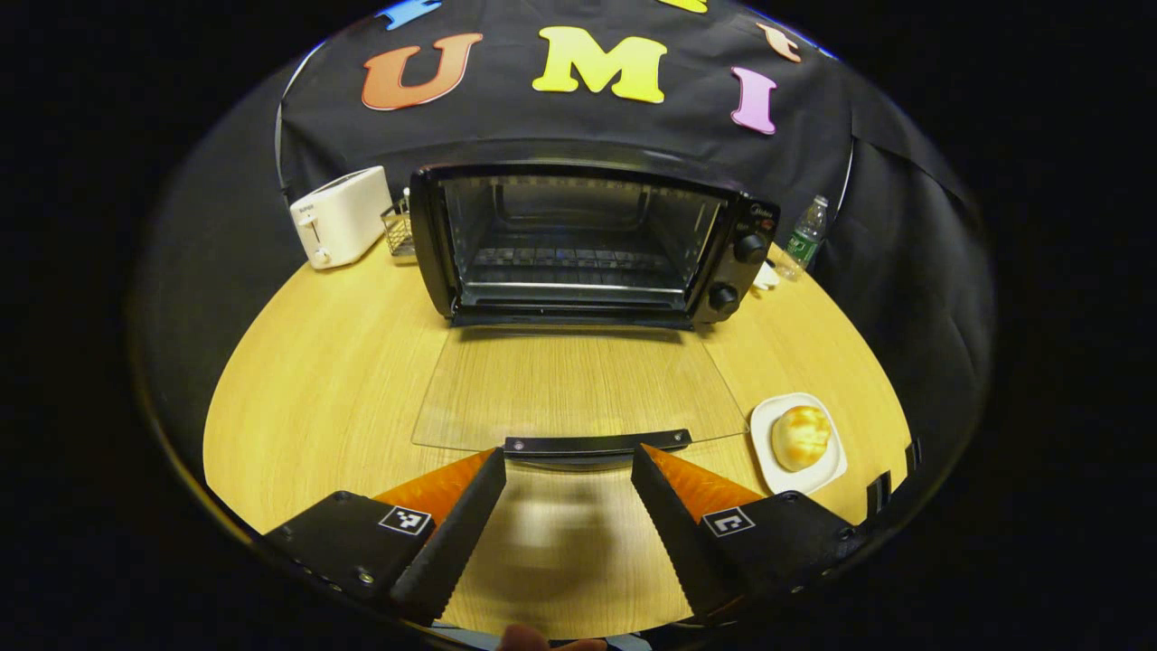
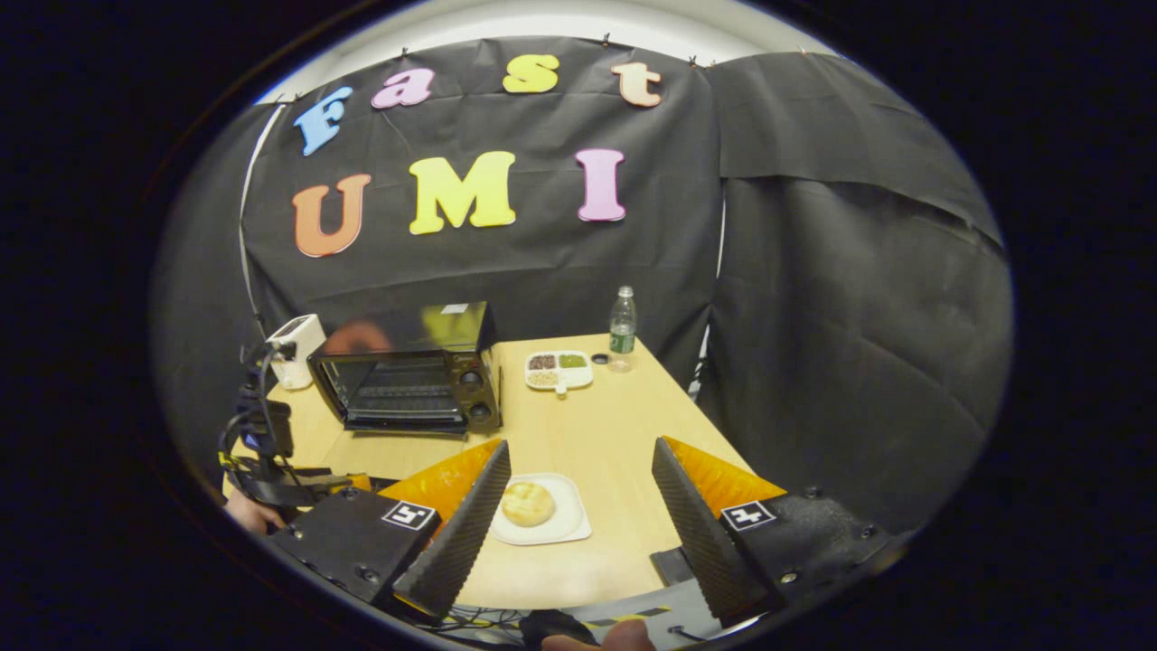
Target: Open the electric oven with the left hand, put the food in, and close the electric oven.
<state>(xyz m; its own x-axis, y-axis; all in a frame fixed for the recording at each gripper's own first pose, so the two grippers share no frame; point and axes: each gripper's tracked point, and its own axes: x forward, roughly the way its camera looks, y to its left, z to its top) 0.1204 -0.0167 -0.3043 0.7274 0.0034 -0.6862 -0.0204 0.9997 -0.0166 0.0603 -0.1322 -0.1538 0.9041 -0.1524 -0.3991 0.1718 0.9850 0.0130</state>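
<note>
The electric oven (image 1: 587, 244) stands at the back of the counter (image 1: 316, 398), its long axis running side to side and its open mouth facing the left gripper (image 1: 568, 466). Its glass door (image 1: 578, 389) lies folded down flat, the handle (image 1: 597, 444) at the near edge. The left gripper is spread wide, its tips just beside the handle, perhaps touching. The bun (image 2: 528, 503) sits on a white plate (image 2: 569, 524) between the right gripper's (image 2: 580, 457) wide-spread fingers, which hold nothing.

Oven (image 1: 587, 244) door open flat; bun (image 1: 800, 436) on plate.
</note>
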